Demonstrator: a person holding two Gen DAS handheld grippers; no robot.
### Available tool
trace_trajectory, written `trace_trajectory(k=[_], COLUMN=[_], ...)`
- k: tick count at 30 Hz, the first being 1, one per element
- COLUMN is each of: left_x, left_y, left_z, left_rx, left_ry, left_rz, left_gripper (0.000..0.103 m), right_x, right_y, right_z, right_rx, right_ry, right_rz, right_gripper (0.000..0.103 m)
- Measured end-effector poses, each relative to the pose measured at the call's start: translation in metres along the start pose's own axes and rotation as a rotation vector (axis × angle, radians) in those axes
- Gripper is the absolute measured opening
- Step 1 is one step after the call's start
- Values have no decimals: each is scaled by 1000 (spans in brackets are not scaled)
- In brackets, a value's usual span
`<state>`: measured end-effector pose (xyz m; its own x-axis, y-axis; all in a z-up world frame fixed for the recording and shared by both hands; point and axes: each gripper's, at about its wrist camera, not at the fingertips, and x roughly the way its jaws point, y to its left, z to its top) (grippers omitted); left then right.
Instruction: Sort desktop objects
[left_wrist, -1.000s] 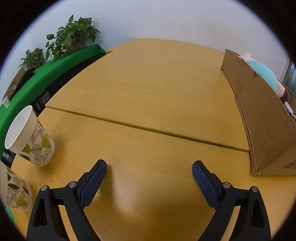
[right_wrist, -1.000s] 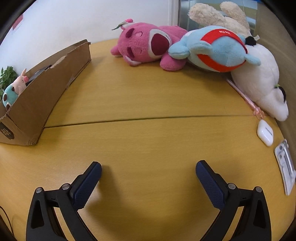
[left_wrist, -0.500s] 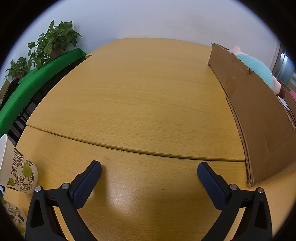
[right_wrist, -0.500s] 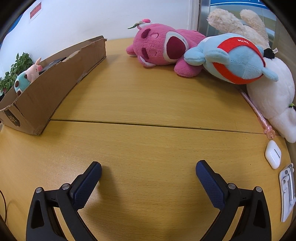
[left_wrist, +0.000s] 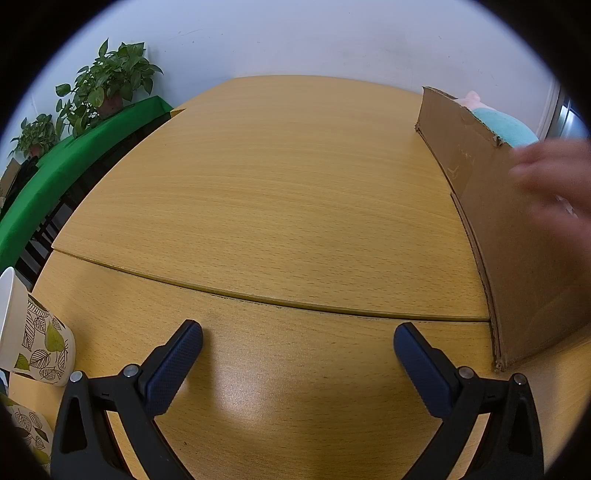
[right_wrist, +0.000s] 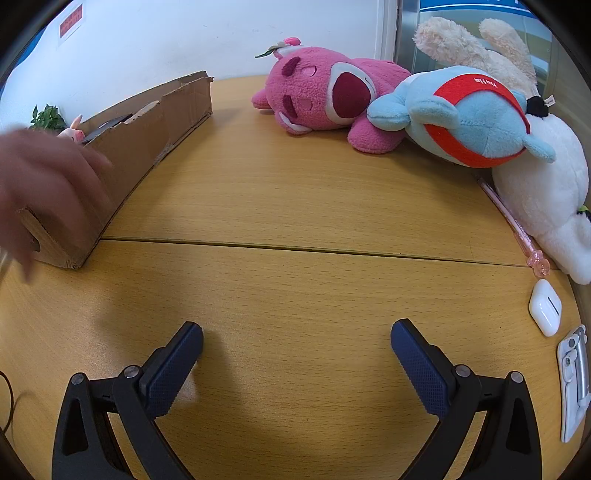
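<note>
Since half a second ago, a blurred bare hand (right_wrist: 48, 184) has come in over the near end of the cardboard box (right_wrist: 147, 125), and both views have shifted slightly. Left gripper (left_wrist: 297, 354) and right gripper (right_wrist: 295, 354) hover over the wooden worktop (right_wrist: 295, 206) with fingers spread wide, holding nothing. Beyond the right gripper lie a pink plush (right_wrist: 325, 96), a blue plush (right_wrist: 465, 122) and a white plush (right_wrist: 546, 192); a white earbud case (right_wrist: 545, 306) sits to its right. Leaf-print paper cups (left_wrist: 37, 339) stand left of the left gripper.
</note>
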<state>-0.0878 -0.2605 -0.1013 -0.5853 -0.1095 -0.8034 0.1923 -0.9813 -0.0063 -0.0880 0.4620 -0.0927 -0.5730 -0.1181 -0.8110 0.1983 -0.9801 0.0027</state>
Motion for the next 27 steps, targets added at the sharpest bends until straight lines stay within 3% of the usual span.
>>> trace_trajectory(k=[27], left_x=[2], left_y=[3], left_z=[-5], left_rx=[1], left_ry=[0], left_rz=[-1], left_gripper=[103], right_x=[-1], right_y=[0], right_z=[1], right_rx=[-3], right_ry=[1], right_rz=[4], right_gripper=[103])
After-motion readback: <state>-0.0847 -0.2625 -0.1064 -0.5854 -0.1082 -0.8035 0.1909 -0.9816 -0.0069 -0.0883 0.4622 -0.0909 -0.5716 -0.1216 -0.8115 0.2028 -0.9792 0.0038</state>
